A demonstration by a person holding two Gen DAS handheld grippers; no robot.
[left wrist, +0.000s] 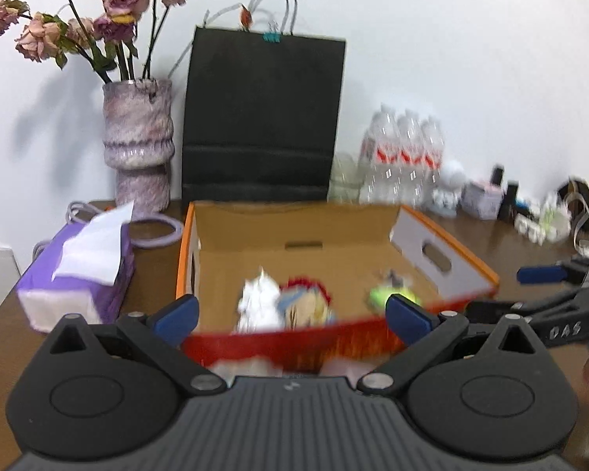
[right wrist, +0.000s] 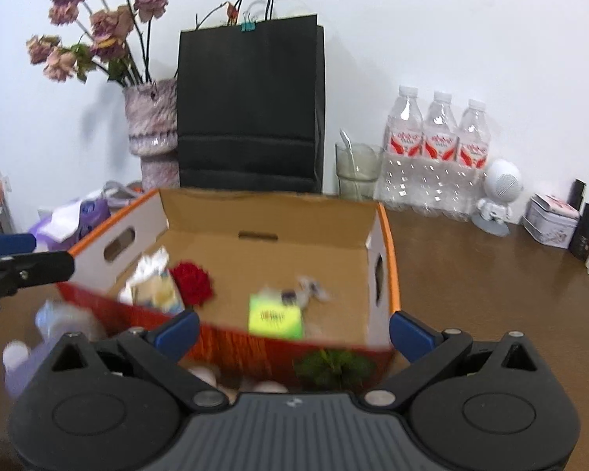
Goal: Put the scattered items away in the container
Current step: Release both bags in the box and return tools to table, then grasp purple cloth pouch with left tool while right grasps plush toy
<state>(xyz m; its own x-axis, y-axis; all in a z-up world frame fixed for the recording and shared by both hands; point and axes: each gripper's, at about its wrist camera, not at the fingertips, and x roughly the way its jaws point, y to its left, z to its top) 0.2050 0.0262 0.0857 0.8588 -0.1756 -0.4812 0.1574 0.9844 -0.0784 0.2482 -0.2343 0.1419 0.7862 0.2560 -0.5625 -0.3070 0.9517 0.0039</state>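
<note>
An open cardboard box with orange rims and a red front wall stands on the brown table; it also shows in the right wrist view. Inside lie crumpled white paper, a red flower, a yellow-green pad and a small wrapper. My left gripper is open and empty at the box's near wall. My right gripper is open and empty at the near wall too. A dark green leafy item and blurred pale items lie on the table before the box.
A purple tissue box sits left of the box. A vase of dried roses, a black paper bag, a glass, three water bottles, a small white robot figure and a tin stand along the wall.
</note>
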